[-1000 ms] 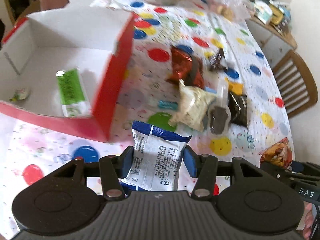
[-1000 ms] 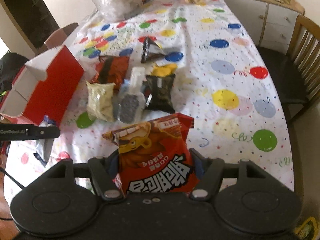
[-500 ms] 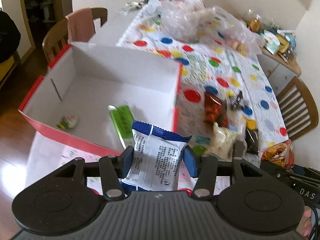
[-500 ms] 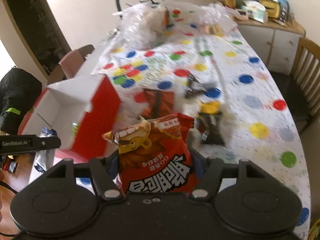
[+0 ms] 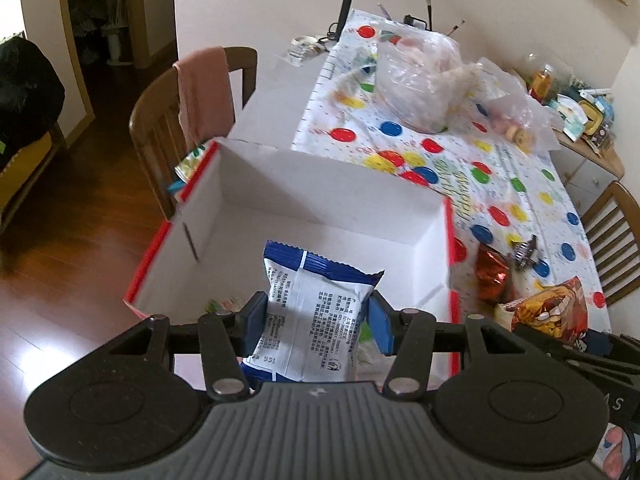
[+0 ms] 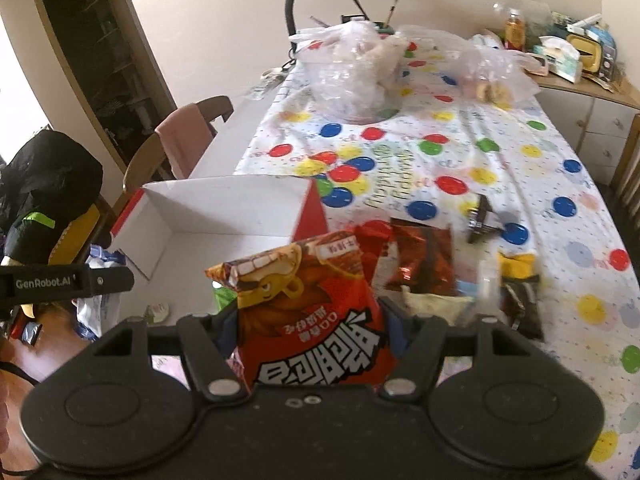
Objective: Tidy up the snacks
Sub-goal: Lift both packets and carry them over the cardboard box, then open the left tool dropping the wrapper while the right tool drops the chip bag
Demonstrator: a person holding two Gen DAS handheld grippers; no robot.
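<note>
Both your grippers have swung over from the loose snack pile toward the box (image 5: 332,208), and it now fills the left wrist view where a second ago it sat off to the side. Your left gripper (image 5: 318,318) is clamped on the blue packet (image 5: 316,320), pads pressing its sides, and the packet hangs right over the box's open white interior. Your right gripper (image 6: 310,326) is gripping the red bag (image 6: 308,320), held upright above the box's right corner, with the red wall (image 6: 312,216) just behind it. Down in the box, a small round sweet (image 6: 160,310) lies on the floor, and a bit of green wrapper (image 6: 222,298) peeks out beside the red bag. On the spotted cloth (image 6: 560,168) to your right, the rest waits: a shiny red pouch (image 6: 424,260), a pale packet (image 6: 432,306), a dark packet (image 6: 520,304) with a yellow one (image 6: 518,264) just behind it, and a small dark twist-wrapped piece (image 6: 482,220) further up.
</note>
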